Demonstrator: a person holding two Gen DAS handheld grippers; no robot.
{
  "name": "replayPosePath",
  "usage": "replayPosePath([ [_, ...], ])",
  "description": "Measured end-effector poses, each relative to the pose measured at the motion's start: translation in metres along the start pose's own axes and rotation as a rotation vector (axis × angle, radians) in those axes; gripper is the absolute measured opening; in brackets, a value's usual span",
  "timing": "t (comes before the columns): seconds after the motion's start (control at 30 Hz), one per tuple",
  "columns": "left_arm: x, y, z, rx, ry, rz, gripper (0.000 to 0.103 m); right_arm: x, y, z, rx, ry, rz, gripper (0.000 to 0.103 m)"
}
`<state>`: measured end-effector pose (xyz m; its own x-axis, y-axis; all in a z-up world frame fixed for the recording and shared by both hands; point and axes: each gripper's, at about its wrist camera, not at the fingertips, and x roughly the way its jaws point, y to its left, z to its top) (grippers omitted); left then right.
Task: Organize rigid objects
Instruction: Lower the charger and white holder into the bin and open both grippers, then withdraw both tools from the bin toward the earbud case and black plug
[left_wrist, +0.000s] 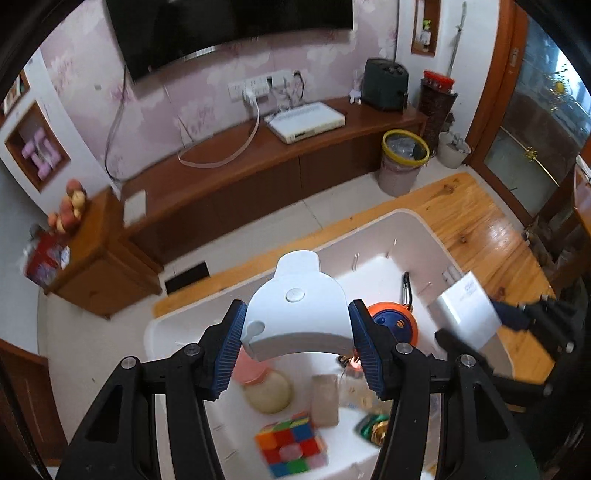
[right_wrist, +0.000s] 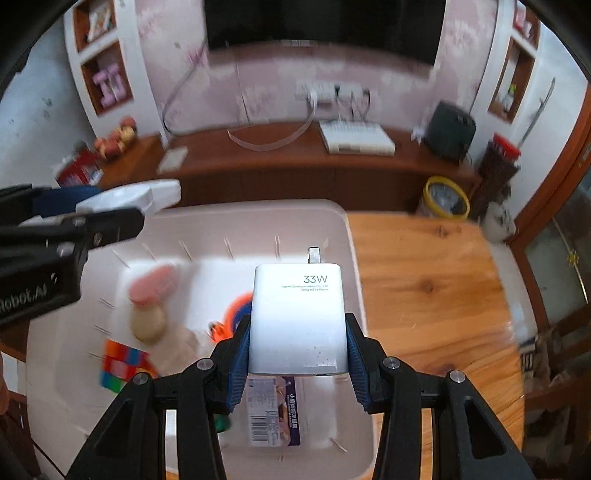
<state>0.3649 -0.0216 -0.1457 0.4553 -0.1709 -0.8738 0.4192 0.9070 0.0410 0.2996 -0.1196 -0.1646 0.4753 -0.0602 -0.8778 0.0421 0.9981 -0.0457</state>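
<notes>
My left gripper is shut on a white curved plastic piece with a round button, held above the white plastic bin. My right gripper is shut on a white 33W charger, prongs pointing away, also over the bin. In the left wrist view the charger and the right gripper show at the right. The right wrist view shows the white piece in the left gripper at the left. In the bin lie a colour cube, an orange and blue round thing, a pink and beige jar and a black clip.
The bin stands on a wooden table. Beyond it are a brown TV bench with a white box, a yellow-rimmed waste bin on the floor and a small wooden cabinet at the left. A labelled packet lies in the bin.
</notes>
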Motion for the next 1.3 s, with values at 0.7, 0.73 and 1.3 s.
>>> replayPosePath([
  [0.7, 0.066, -0.006, -0.014, -0.132, 0.176, -0.050, 0.099, 0.028, 0.012, -0.018, -0.071, 0.090, 0.037, 0.067],
  [0.73, 0.060, -0.008, -0.014, -0.127, 0.162, -0.047, 0.099, 0.026, 0.013, -0.018, -0.074, 0.085, 0.036, 0.068],
  [1.3, -0.063, -0.016, -0.018, -0.090, 0.032, -0.054, 0.099, -0.075, -0.009, -0.036, -0.013, -0.070, 0.105, 0.068],
])
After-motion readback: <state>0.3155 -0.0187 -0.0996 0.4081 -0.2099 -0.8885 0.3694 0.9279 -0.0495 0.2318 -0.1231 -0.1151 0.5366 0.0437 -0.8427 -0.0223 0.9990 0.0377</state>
